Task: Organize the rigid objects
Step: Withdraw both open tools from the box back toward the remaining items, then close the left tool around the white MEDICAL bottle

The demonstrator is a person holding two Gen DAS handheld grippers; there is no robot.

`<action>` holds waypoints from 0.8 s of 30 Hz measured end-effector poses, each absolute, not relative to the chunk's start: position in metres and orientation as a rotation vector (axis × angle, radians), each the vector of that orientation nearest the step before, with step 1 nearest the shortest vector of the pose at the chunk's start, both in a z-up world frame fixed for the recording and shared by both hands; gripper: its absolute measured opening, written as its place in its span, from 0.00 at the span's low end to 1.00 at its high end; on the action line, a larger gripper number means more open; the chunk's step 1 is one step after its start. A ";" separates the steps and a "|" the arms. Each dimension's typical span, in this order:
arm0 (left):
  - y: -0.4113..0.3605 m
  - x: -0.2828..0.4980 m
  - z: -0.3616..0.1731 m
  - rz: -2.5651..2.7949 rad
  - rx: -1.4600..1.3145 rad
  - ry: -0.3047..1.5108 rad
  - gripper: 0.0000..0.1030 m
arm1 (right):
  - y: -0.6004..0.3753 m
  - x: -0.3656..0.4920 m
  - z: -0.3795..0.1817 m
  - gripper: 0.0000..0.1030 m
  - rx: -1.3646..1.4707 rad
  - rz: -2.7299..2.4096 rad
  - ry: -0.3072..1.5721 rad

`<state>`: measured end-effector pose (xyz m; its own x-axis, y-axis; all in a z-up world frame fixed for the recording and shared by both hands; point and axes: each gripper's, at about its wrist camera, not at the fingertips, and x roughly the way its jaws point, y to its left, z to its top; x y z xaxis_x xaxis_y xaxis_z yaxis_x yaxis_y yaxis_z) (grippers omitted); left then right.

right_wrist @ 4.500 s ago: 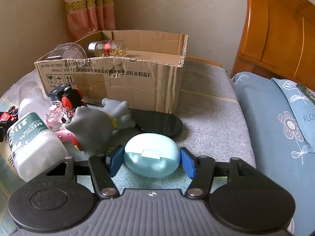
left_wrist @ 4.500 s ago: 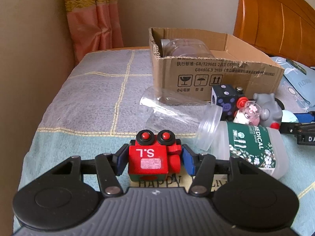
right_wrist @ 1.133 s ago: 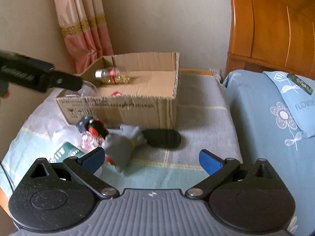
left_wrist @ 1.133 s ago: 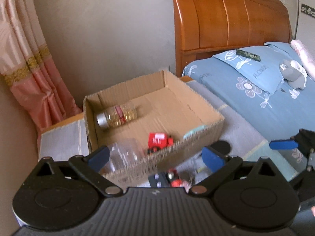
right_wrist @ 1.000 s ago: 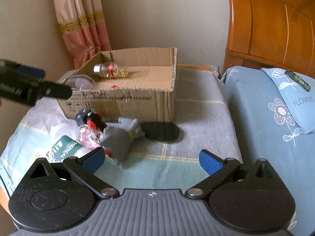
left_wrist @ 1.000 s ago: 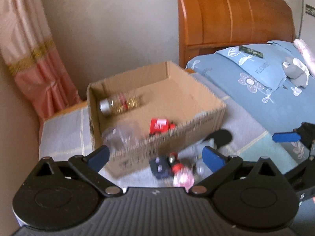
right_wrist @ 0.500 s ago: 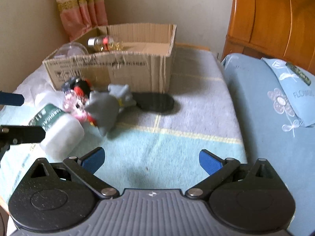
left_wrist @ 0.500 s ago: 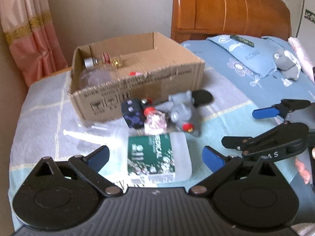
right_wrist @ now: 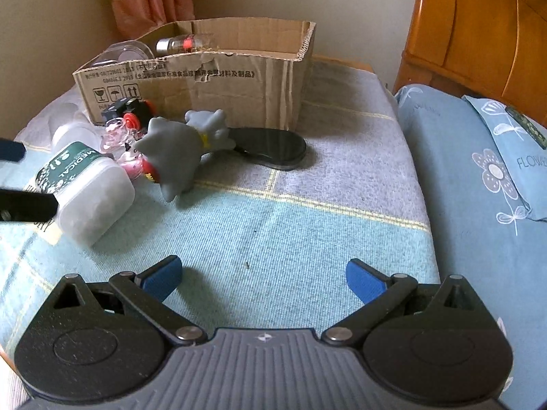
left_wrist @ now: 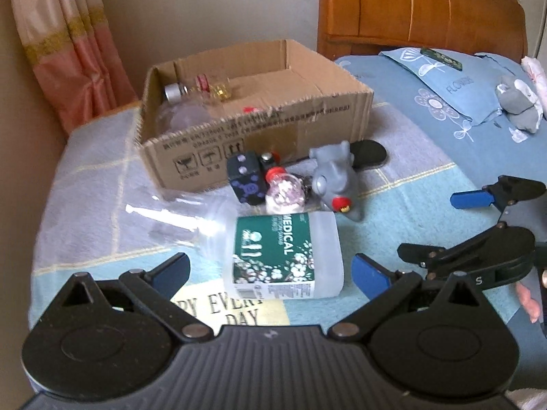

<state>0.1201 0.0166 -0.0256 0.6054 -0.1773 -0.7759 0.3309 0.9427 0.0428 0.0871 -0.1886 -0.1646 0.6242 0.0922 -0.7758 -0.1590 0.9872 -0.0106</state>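
A white bottle [left_wrist: 283, 256] with a green "MEDICAL" label lies on its side on the bedspread. My left gripper [left_wrist: 271, 271] is open, and the bottle's base end sits between its blue pads. Behind the bottle lie a clear plastic jar [left_wrist: 177, 212], a black cube toy [left_wrist: 246, 181], a pink globe bottle [left_wrist: 283, 194] and a grey rubber toy [left_wrist: 333, 177]. The cardboard box [left_wrist: 259, 116] holds a glass bottle [left_wrist: 198, 90], a clear jar and a red toy. My right gripper [right_wrist: 263, 276] is open over bare blanket, with the grey toy [right_wrist: 174, 150] ahead on its left.
A flat black oval [right_wrist: 273, 147] lies by the box's right corner. A blue flowered pillow [right_wrist: 495, 171] and the wooden headboard [right_wrist: 478, 27] are on the right. A wall and a pink curtain [left_wrist: 68, 51] close off the left. The bedspread's edge runs close below both grippers.
Both grippers have dropped from above the box to just over the bedspread. The left one has closed in on the medical bottle. The red toy held earlier now lies in the box.
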 end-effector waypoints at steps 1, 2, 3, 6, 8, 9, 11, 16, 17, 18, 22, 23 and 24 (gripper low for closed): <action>0.016 0.118 -0.024 -0.293 0.195 0.867 0.97 | -0.190 0.085 -0.165 1.00 -0.084 0.154 0.877; 0.015 0.116 -0.024 -0.291 0.198 0.861 0.97 | -0.191 0.084 -0.165 1.00 -0.088 0.163 0.867; 0.014 0.115 -0.026 -0.288 0.199 0.860 0.97 | -0.192 0.082 -0.166 1.00 -0.091 0.172 0.857; 0.009 0.115 -0.037 -0.275 0.180 0.876 0.97 | -0.195 0.078 -0.167 1.00 -0.103 0.204 0.836; 0.005 0.116 -0.047 -0.264 0.166 0.885 0.97 | -0.197 0.076 -0.168 1.00 -0.107 0.218 0.822; 0.003 0.117 -0.052 -0.256 0.162 0.885 0.97 | -0.197 0.075 -0.168 1.00 -0.107 0.220 0.815; 0.000 0.119 -0.059 -0.250 0.156 0.884 0.97 | -0.198 0.073 -0.169 1.00 -0.108 0.224 0.801; -0.001 0.125 -0.070 -0.238 0.129 0.864 0.94 | -0.200 0.071 -0.170 1.00 -0.111 0.233 0.788; -0.001 0.126 -0.071 -0.244 0.118 0.866 0.91 | -0.200 0.070 -0.170 1.00 -0.111 0.234 0.787; 0.000 0.128 -0.072 -0.244 0.109 0.867 0.87 | -0.200 0.070 -0.171 1.00 -0.111 0.235 0.786; 0.006 0.131 -0.074 -0.230 0.059 0.863 0.80 | -0.201 0.068 -0.172 1.00 -0.111 0.239 0.768; 0.008 0.130 -0.074 -0.231 0.046 0.861 0.80 | -0.202 0.067 -0.173 1.00 -0.112 0.241 0.760; 0.010 0.128 -0.074 -0.233 0.042 0.862 0.80 | -0.202 0.066 -0.174 1.00 -0.112 0.243 0.754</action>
<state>0.1281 0.0095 -0.0737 0.6271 -0.1861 -0.7564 0.2201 0.9738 -0.0571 0.0660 -0.2020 -0.1735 0.7025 0.1776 -0.6891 -0.2579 0.9661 -0.0139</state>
